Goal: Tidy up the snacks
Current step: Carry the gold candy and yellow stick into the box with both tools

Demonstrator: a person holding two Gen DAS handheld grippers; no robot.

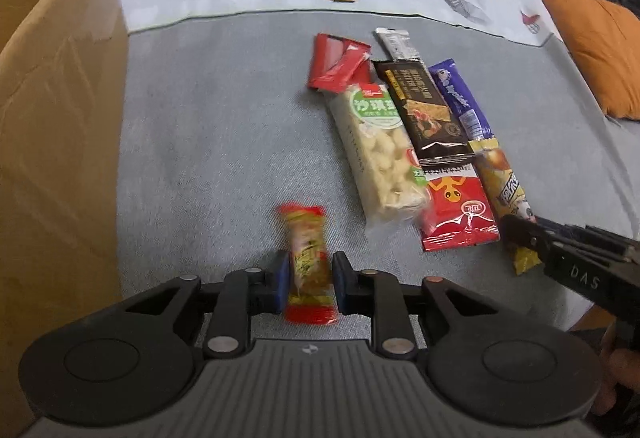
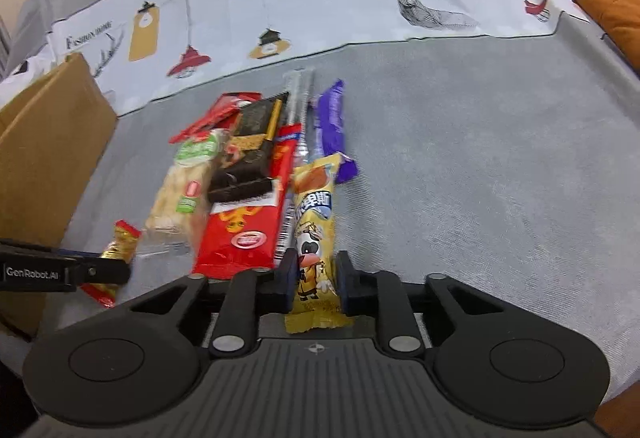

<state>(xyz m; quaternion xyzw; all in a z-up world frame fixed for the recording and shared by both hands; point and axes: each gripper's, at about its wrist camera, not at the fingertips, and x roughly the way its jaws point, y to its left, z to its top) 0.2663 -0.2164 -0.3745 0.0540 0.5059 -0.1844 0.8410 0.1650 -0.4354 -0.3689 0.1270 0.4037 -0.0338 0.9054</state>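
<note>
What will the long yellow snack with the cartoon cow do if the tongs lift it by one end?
The yellow snack packet is long and thin, gripped near one end by the right tongs, so the far end will probably droop. Its shiny wrapper looks slippery and might slide. It seems light and unlikely to roll.

Lighting: soft, even, indoor; no hard shadows. Glare: faint sheen on the glossy snack wrappers (image 1: 404, 126). Blur: small red-and-yellow packet (image 1: 308, 262) smeared in left view; wrappers soft in right view. Distortion: strong fisheye bowing, dark vignette at corners.
</note>
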